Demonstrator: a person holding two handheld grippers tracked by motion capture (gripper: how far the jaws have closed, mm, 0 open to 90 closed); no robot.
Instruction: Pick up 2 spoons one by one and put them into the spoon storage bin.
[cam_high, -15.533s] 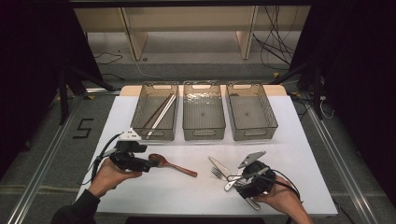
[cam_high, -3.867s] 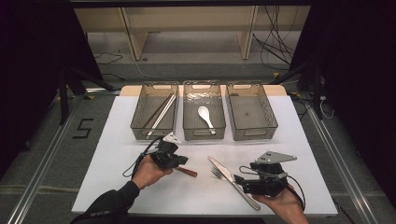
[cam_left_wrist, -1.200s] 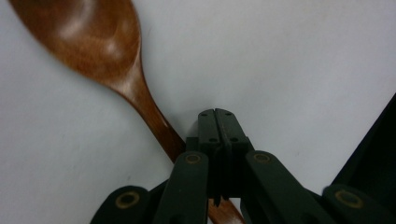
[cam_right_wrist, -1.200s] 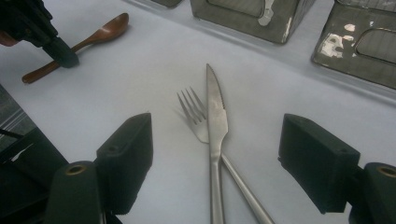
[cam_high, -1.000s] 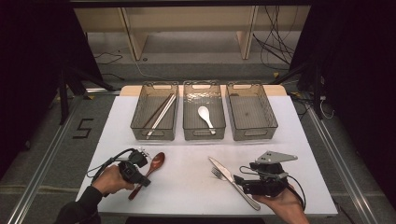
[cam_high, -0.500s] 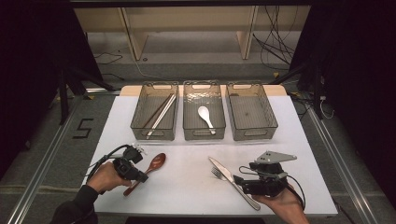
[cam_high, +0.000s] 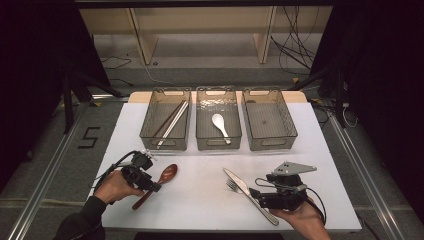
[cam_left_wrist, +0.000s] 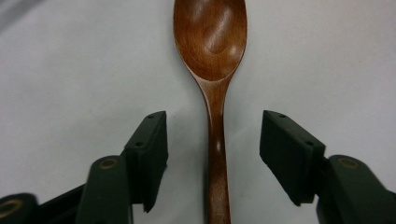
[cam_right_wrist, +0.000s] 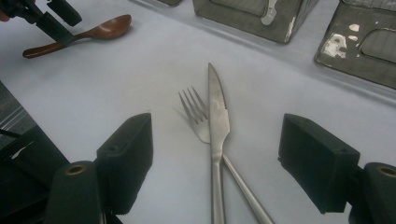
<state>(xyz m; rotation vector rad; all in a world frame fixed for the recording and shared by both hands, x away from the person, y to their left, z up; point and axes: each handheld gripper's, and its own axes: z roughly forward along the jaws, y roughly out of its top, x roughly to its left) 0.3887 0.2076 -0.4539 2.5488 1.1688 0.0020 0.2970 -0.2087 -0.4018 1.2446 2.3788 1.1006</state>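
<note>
On the white counter (cam_high: 210, 170), the left gripper (cam_left_wrist: 212, 154) had just opened its jaws, apparently releasing the wooden spoon (cam_left_wrist: 211, 56) lying between them, untouched, while the right gripper (cam_right_wrist: 217, 158) stood apart over knife (cam_right_wrist: 217, 121) and fork (cam_right_wrist: 194, 112).

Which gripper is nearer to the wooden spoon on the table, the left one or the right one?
Left. The left gripper has its open jaws on both sides of the wooden spoon handle. The right gripper is far across the table, at the knife.
</note>
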